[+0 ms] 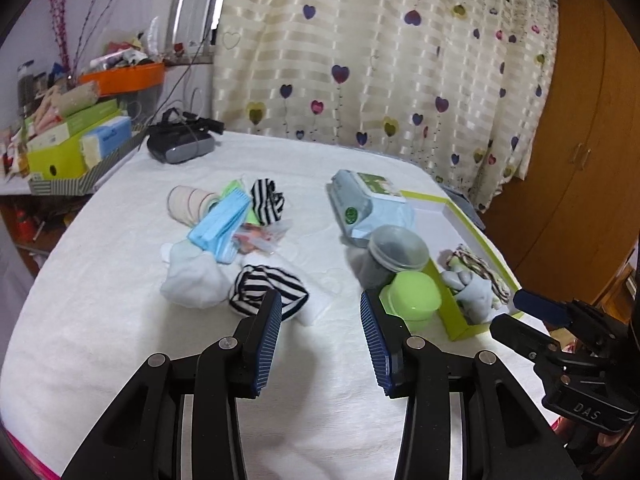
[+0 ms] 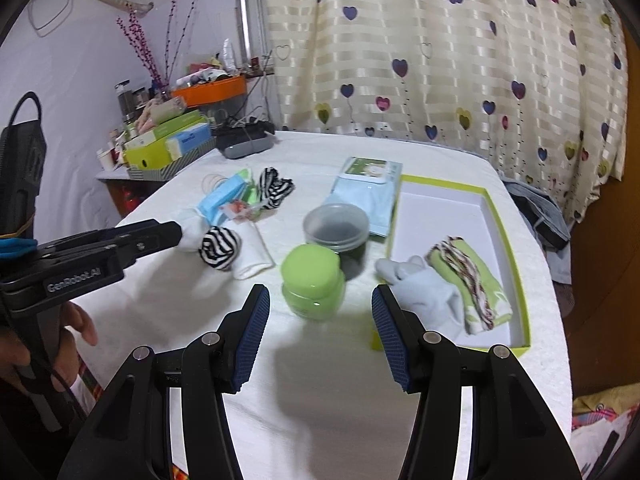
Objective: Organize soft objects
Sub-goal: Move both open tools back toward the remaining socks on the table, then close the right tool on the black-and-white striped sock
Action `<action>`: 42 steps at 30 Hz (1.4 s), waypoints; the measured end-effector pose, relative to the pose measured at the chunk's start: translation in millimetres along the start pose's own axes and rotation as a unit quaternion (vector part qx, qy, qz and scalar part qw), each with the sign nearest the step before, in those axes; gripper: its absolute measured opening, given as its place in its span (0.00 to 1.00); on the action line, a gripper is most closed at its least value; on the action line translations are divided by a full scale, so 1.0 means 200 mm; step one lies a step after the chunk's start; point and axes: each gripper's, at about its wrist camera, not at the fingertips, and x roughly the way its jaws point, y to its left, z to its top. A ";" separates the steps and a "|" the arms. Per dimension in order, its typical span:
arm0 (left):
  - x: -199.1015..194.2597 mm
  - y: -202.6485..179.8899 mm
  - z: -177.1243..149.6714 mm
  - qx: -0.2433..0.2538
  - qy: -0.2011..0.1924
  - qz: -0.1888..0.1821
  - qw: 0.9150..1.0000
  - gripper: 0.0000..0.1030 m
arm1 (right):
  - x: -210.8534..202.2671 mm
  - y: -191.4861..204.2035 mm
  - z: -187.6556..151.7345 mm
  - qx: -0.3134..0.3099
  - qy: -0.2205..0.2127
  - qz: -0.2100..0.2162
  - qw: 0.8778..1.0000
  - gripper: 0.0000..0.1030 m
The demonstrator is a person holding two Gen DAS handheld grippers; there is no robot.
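1. The black-and-white striped fabric roll [image 1: 266, 290] lies on the white-covered table [image 1: 120, 340], just ahead of the left tool [image 1: 320, 336] and touching a pale grey-white sock [image 1: 192, 280].
2. Handling, judged: light, limp, compressible — it should not slip or break. Pinch across the bunched middle, not a loose edge.
3. Left tool: fingers spread, nothing between them.
4. Right tool [image 2: 320, 330]: fingers spread and empty, facing a lime-green lidded plastic jar [image 2: 314, 280] — rigid, not a soft item.
5. The lime-edged shallow cardboard box [image 2: 516, 248] already holds folded socks.
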 end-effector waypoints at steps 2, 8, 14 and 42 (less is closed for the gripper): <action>0.01 0.02 0.00 -0.004 0.000 0.001 1.000 0.39 | 0.00 0.02 0.01 -0.003 -0.002 0.001 1.000 0.53; 0.04 0.12 0.01 -0.018 0.002 -0.009 1.000 0.39 | 0.05 0.10 0.05 -0.019 0.002 0.010 1.000 0.53; 0.05 0.27 0.01 -0.038 -0.002 -0.005 0.999 0.39 | 0.12 0.19 0.11 -0.036 0.003 0.025 0.999 0.53; 0.29 0.72 0.03 -0.102 0.022 0.018 0.994 0.39 | 0.75 0.54 0.20 -0.097 0.091 0.085 0.987 0.53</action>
